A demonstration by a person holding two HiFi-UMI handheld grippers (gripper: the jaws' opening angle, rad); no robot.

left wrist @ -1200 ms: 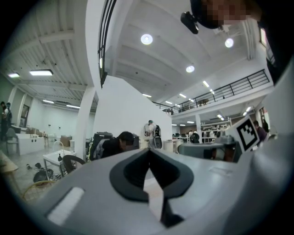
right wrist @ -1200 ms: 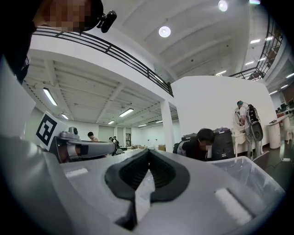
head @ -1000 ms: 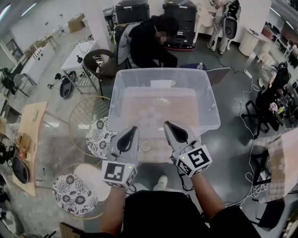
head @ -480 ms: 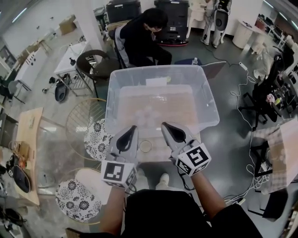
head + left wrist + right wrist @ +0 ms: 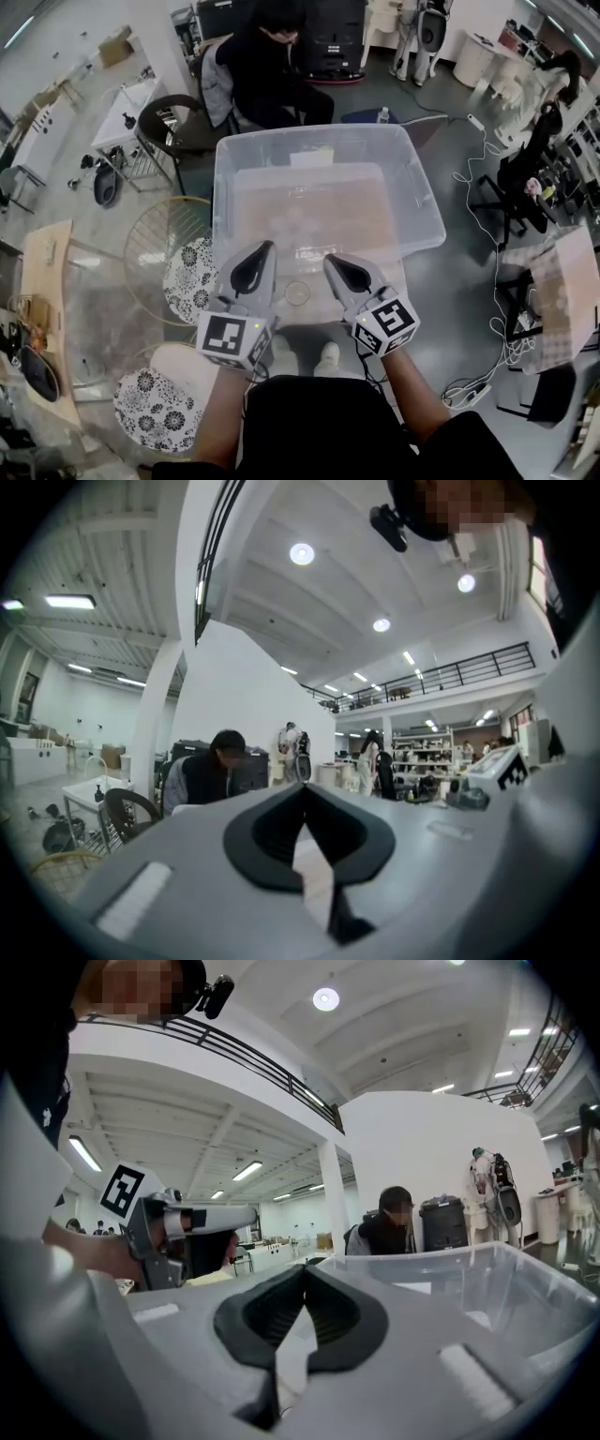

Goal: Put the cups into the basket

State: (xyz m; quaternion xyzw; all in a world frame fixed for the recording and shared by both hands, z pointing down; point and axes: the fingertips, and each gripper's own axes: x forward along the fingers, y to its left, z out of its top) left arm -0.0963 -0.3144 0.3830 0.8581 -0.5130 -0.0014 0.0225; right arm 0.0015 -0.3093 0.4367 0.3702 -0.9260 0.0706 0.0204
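Square markers on left gripper (image 5: 266,247), right gripper (image 5: 329,259); clear bin (image 5: 413,180) label (image 5: 312,158) unreadable.

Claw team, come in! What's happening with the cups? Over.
Left claw shut, empty. Right claw shut, empty. One clear cup sits between them, outside the bin. Nothing blocking.

Basket (image 5: 319,139) clear glossy plastic; left gripper (image 5: 265,249) matt grey plastic.

- One clear bin (image 5: 417,202)
- One cup (image 5: 296,293), just in front of the bin
- Two grippers: left gripper (image 5: 266,247), right gripper (image 5: 329,259)
- Two floral stools: near stool (image 5: 157,412), far stool (image 5: 192,279)
- One person (image 5: 267,70) seated beyond the bin
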